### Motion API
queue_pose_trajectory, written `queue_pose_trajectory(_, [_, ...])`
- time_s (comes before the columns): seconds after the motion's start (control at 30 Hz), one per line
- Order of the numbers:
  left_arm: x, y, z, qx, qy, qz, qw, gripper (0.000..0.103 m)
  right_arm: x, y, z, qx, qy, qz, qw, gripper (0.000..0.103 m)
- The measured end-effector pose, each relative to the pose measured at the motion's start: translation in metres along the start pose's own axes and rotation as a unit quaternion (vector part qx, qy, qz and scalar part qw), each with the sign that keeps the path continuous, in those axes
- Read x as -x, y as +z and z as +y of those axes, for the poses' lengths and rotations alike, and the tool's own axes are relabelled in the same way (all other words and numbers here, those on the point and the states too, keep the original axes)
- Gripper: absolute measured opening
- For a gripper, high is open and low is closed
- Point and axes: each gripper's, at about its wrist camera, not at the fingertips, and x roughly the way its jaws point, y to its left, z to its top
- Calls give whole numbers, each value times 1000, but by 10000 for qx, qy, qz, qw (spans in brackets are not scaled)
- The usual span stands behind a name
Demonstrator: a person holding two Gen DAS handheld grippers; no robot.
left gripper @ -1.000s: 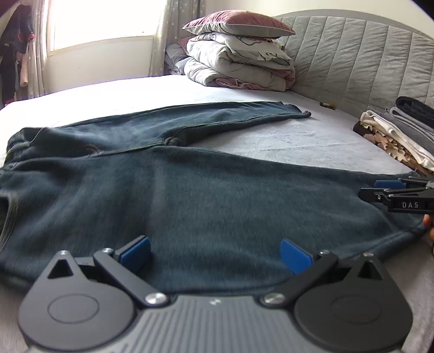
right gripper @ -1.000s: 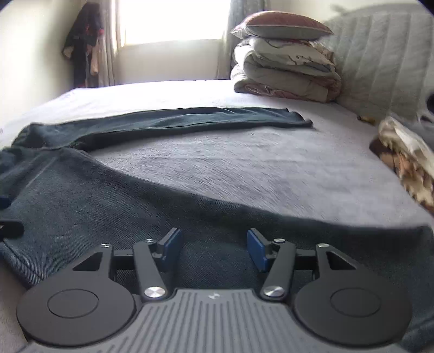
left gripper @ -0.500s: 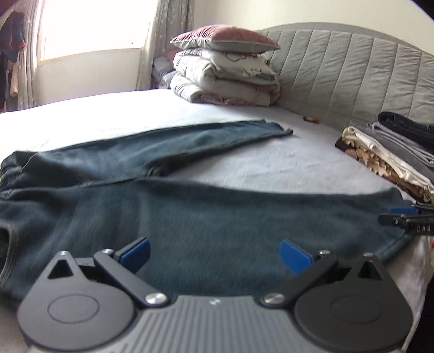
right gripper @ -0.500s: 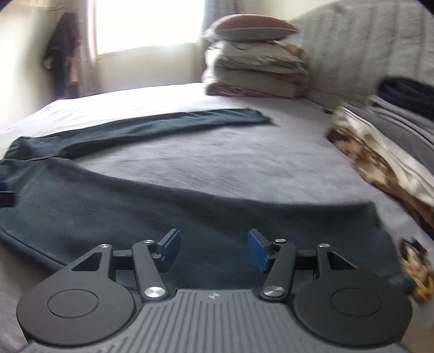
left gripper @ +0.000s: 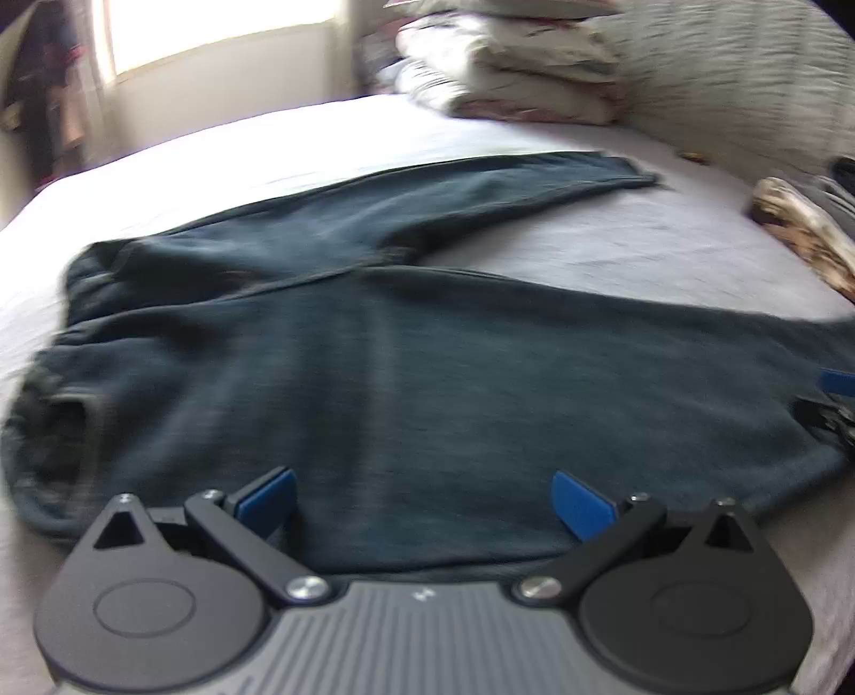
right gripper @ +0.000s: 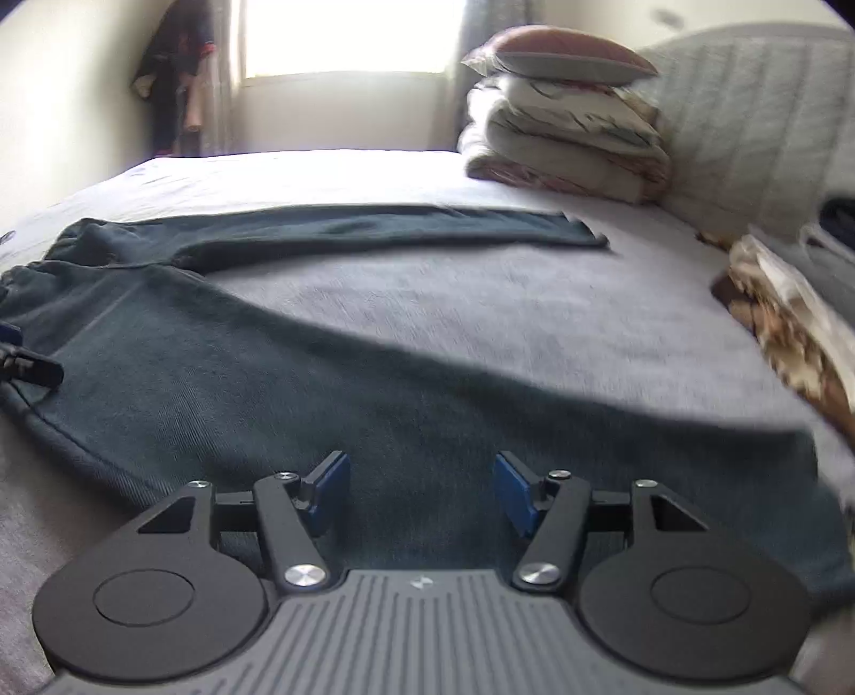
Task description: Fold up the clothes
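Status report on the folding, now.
Left hand-held gripper open, empty. Right hand-held gripper opening, nothing clamped. Dark trousers flat on bed, legs splayed, unfolded. Nothing on them.

Dark teal-blue cotton trousers [left gripper: 427, 374], plain, faint ribbed weave, on pale grey-lilac bed sheet [right gripper: 481, 299]. Both handheld grippers, left [left gripper: 425, 500] and right [right gripper: 422, 489]: matt black arms, bright blue finger pads [right gripper: 513, 489], grey ridged body. Folded bedding stack [right gripper: 566, 139]: cream with faint print, dusty-pink edges, maroon pillow on top. Quilted headboard [right gripper: 748, 128]: light grey, vertical stitched channels. Folded clothes pile [right gripper: 791, 315]: brown-and-cream blotchy pattern, grey and near-black layers behind. Window [right gripper: 342, 37]: glaring white.
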Motion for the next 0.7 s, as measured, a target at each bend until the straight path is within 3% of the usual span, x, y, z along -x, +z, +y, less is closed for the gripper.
queue_pose_trajectory(0.1, [8,17,13,496,120,-51,9987,103,1,29,1,-253,148,-155,9995,63])
queue_pose_trajectory(0.2, [13,37,22,909,185,-137,9956,103,-4,59,6,-708,557,-217,9957,63])
queue_pose_trajectory(0.33, [14,57,34,1099,257,-547,9921,103,-21,92,20,-621,821,-428,9938,63])
queue_pose_trajectory(0.43, [-3,60,54,1598,337,-862,9828,103,-43,109,32,-443,899,-552,9934,63])
queue_pose_trajectory(0.57, [-31,53,78,2409,499,-950,9646,103,-81,125,41,-393,992,-482,9931,63])
queue_pose_trajectory(0.7, [-46,56,89,2481,728,-1198,9585,103,-118,137,57,-241,1077,-368,9932,63])
